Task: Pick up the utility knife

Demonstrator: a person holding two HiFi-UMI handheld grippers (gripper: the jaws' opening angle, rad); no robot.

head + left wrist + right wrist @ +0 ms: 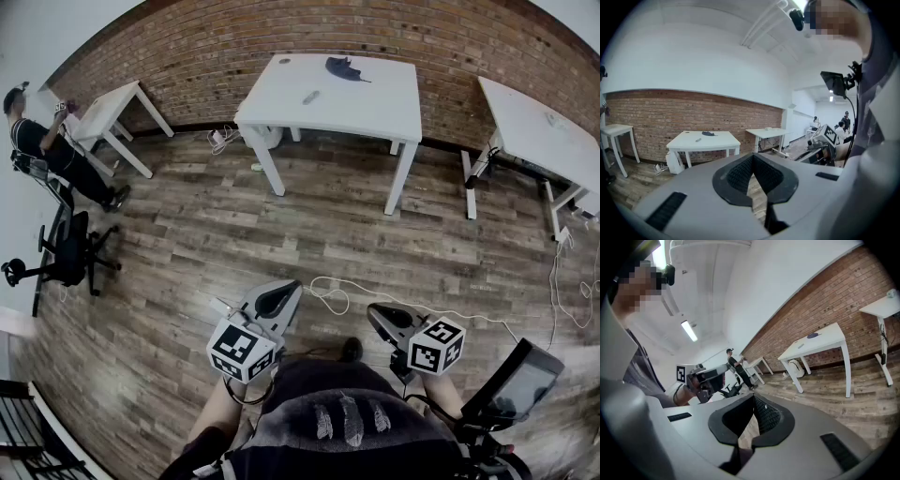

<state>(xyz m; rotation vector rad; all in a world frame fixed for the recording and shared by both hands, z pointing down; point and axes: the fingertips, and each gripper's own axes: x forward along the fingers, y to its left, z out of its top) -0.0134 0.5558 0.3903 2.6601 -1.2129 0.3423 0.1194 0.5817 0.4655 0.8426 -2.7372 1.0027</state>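
Against the brick wall (281,28), across a wood-plank floor (216,225), stands a white table (375,108). The utility knife (311,97) lies near its middle as a small grey shape, with a dark bundle (345,67) apart from it, nearer the wall. The left gripper (281,298) and right gripper (382,319) hang close to the person's body, well apart from the table, each with jaws together on nothing. A white cable (337,292) loops on the floor just ahead of them.
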